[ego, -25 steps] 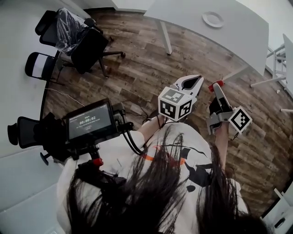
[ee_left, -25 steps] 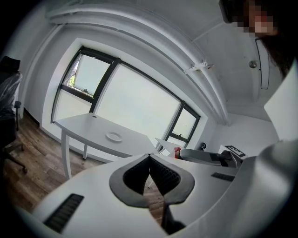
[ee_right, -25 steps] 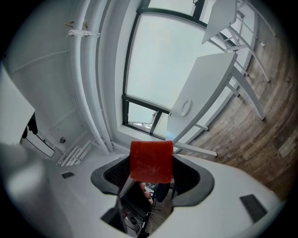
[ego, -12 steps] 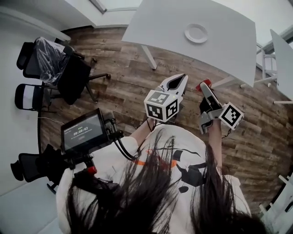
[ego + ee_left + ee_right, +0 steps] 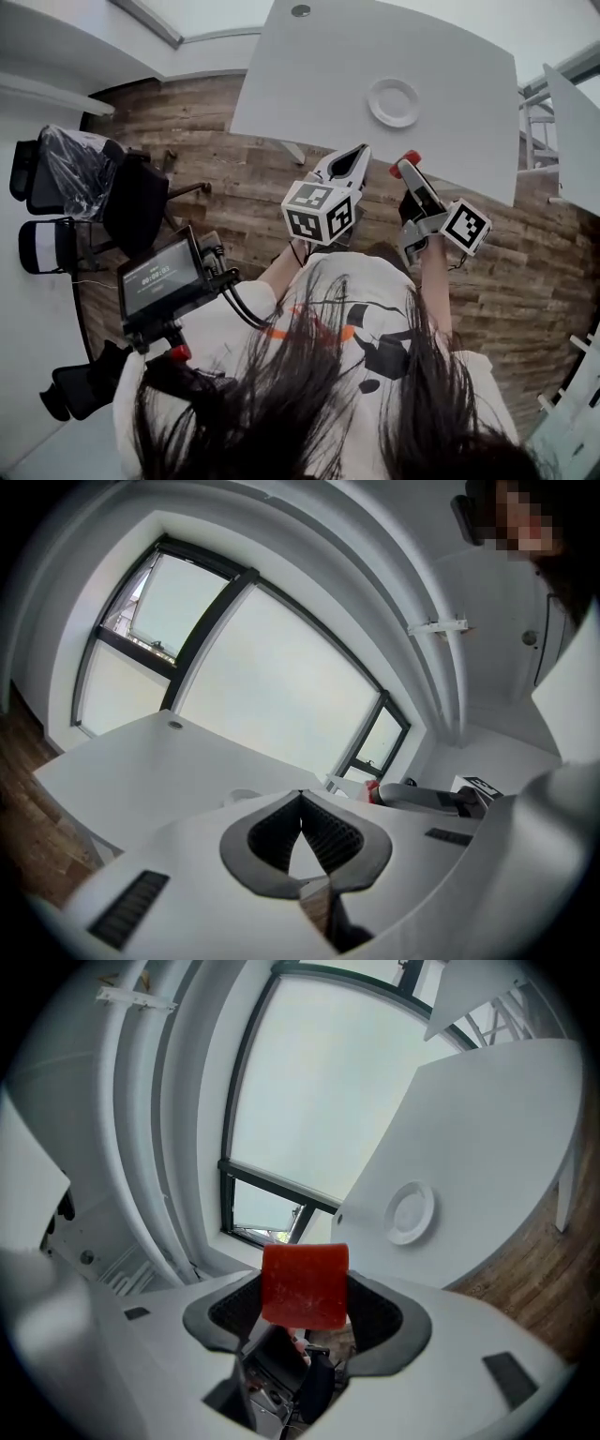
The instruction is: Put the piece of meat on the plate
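While the person faces the white table (image 5: 319,84), both tools are held up in front of the body, side by side, pointing toward it. Qty in view: 2 tools, 1 piece of meat, 1 plate.

R tool (image 5: 305,1312): jaws closed part-way onto the red piece of meat (image 5: 305,1285). The block sits upright betw. the ribbed pads, its top edge above the jaw tips.

L tool (image 5: 300,803): jaw tips together, nothing betw. them.

Meat location: in the air by the table's near edge, apart from the plate.

Plate (image 5: 394,102): white, round, flat on the table, ahead of both tools.

Head rig: 1 lit monitor (image 5: 159,281) at the person's left.
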Available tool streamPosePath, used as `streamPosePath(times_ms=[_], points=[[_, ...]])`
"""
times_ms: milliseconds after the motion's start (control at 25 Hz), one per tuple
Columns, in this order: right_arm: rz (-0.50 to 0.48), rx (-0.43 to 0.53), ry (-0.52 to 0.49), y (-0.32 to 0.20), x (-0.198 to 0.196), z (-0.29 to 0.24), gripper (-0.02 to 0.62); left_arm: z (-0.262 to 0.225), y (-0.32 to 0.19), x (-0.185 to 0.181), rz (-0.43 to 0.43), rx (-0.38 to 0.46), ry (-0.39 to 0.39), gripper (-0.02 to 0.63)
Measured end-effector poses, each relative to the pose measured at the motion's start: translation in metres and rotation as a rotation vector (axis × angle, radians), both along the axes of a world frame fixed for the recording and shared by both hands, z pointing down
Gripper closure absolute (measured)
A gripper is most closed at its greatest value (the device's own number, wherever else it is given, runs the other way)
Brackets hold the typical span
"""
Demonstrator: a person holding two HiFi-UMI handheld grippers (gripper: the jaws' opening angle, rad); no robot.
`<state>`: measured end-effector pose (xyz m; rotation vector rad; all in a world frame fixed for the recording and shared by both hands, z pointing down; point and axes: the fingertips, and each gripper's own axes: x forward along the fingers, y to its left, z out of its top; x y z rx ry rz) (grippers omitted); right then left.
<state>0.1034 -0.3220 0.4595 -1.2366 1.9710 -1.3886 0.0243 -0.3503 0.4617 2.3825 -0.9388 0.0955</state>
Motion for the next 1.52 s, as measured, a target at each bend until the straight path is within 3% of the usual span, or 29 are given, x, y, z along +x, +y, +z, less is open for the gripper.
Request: streamPosePath(times_ms=[320,520,680,920,1080,1520], points=[[0.018,-0.101,0.023,-0.047,0.036,0.029,0.316,0.023,-0.047,0.034,0.023,-0.061,-0.009,0.601],[0.034,-0.174,0.026,-0.061,0.049,0.04,0.316,0.027,-0.056,0.032,0.001,-0.07,-0.019,0.601],[-0.004,-0.178,0.036,-0.09,0.057,0.052,0.316,0.03,-0.078,0.035,-0.039,-0.06,-0.037,0.6],[-0.081,-0.2,0.144,-0.139,0.064,0.079,0.316,0.023,-0.11,0.037,-0.11,-0.06,-0.041,0.6],[-0.121,-0.265,0.242,-0.161,0.066,0.112,0.316,0.028,-0.119,0.034,-0.146,-0.075,-0.053,0.6],[-0.364,-0.337,0.71,-0.199,0.055,0.174,0.317,0.035,-0.135,0.025,-0.213,-0.097,-0.076,0.601]])
